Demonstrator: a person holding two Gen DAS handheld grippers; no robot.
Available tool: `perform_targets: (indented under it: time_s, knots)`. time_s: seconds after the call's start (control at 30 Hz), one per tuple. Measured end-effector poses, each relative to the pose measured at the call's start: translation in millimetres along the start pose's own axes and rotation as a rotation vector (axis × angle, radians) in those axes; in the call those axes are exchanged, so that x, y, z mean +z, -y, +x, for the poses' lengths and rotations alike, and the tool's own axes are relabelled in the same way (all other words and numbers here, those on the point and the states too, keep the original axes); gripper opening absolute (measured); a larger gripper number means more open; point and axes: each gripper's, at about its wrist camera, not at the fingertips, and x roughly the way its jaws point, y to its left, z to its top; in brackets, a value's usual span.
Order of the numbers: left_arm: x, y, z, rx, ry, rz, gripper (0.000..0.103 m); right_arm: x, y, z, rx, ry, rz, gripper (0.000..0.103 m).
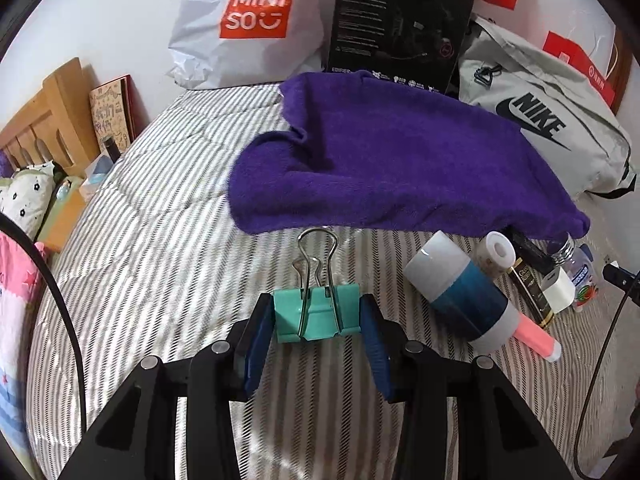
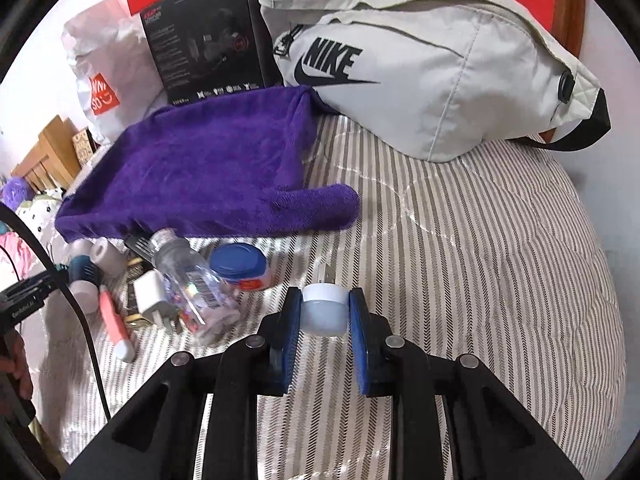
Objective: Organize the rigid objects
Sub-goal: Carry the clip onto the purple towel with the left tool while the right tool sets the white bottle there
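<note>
Left gripper (image 1: 318,312): fingers clamped on the teal binder clip (image 1: 316,312), one blue pad against each side of the clip body, wire handles pointing forward toward the purple towel (image 1: 400,160). Clip held above the striped bed (image 1: 160,260), near the middle of the bedspread.

Right gripper (image 2: 324,312): fingers clamped on the small white jar (image 2: 324,310), pads pressed to its left and right walls, white lid facing forward. A metal plug-like part shows just beyond the jar; what it belongs to cannot be told.

Pile of loose items on the bed at the near edge of the towel, partly under it:
- blue-and-white cylinder (image 1: 460,292), lying on its side
- pink tube (image 1: 536,338), touching the cylinder's base
- white roll (image 1: 498,250), hollow end toward the left wrist camera
- white charger plug (image 2: 154,294)
- clear plastic bottle (image 2: 188,276), lying down, neck under the towel's edge
- blue-lidded jar (image 2: 240,266), just beside the bottle

Along the far edge of the bed, against the wall: Miniso bag (image 1: 248,20), black box (image 1: 400,28), grey Nike bag (image 2: 432,68).
</note>
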Motion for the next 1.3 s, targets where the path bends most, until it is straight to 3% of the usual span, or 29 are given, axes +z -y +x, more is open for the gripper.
perform_targets:
  time_s: [0.23, 0.33, 0.8, 1.3]
  knots:
    - [10, -8, -16, -0.042, 0.025, -0.027, 0.041, 16, -10, -10, 0.040, 0.019, -0.017, 0.024]
    - [11, -10, -7, -0.040, -0.001, -0.022, 0.041, 22, -16, -10, 0.046, 0.023, -0.028, 0.024]
    - [5, 3, 17, 0.072, -0.039, 0.027, 0.042, 16, -20, -1, 0.055, -0.015, -0.037, 0.024]
    - [13, 2, 24, 0.070, -0.025, -0.023, 0.041, 9, -21, 9, 0.077, -0.051, -0.046, 0.024]
